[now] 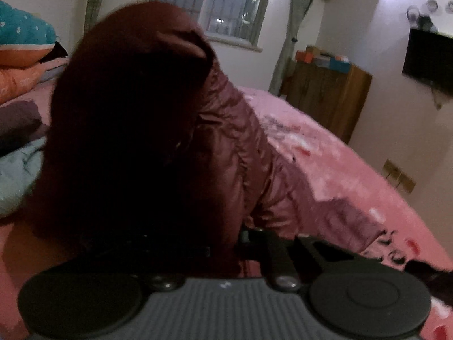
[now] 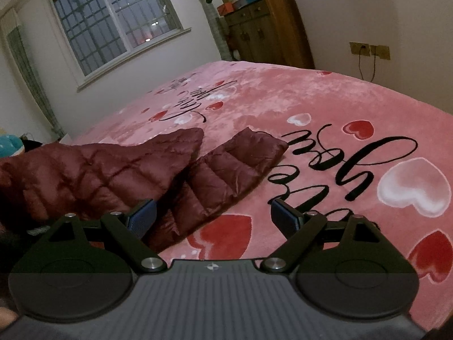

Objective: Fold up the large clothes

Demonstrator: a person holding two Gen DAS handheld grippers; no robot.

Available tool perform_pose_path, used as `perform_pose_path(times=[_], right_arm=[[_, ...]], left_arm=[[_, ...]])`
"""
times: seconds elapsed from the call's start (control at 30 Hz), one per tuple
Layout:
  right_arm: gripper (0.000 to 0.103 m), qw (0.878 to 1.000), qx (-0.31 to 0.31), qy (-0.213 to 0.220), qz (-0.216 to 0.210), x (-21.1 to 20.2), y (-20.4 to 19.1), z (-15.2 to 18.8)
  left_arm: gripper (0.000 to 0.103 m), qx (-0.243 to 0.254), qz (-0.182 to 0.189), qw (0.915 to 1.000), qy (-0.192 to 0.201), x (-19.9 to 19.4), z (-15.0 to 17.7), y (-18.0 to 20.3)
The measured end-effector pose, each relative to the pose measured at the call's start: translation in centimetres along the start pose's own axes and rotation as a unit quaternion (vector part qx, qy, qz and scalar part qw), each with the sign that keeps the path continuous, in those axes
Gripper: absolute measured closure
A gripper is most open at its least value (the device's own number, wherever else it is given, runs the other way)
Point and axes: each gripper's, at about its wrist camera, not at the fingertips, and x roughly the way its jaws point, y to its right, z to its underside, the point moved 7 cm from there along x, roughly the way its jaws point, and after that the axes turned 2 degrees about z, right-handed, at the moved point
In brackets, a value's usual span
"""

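Left wrist view: left tool clamped on the maroon jacket; right tool apart above the bed.

Dark maroon quilted jacket, stitched in puffed panels, with one sleeve of the same maroon. Pink plush blanket printed with red and white hearts and black script lettering. Blue finger pads on a black and grey right gripper. Teal pillow with white dots at the bed's far left edge.
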Motion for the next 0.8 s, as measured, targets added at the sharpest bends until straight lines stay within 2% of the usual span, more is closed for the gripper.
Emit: perform_pose_path(times=[0.23, 0.4, 0.57, 0.8], right_arm=[[0.000, 1.000, 0.001, 0.004, 0.003, -0.4, 0.3, -0.1], [0.000, 1.000, -0.004, 0.005, 0.003, -0.6, 0.0, 0.0], [0.000, 1.000, -0.022, 0.004, -0.001, -0.7, -0.5, 0.3], [0.000, 0.999, -0.048, -0.011, -0.014, -0.6, -1.5, 1.0]], left_arm=[[0.093, -0.002, 0.013, 0.9987, 0.050, -7.9, -3.3, -1.8], [0.093, -0.003, 0.004, 0.9974, 0.072, -13.6, -3.5, -3.7], [0.093, -0.018, -0.026, 0.9981, 0.052, -16.9, -0.9, -6.6], [0.093, -0.047, -0.065, 0.9968, -0.002, -18.0, 3.4, -10.9]])
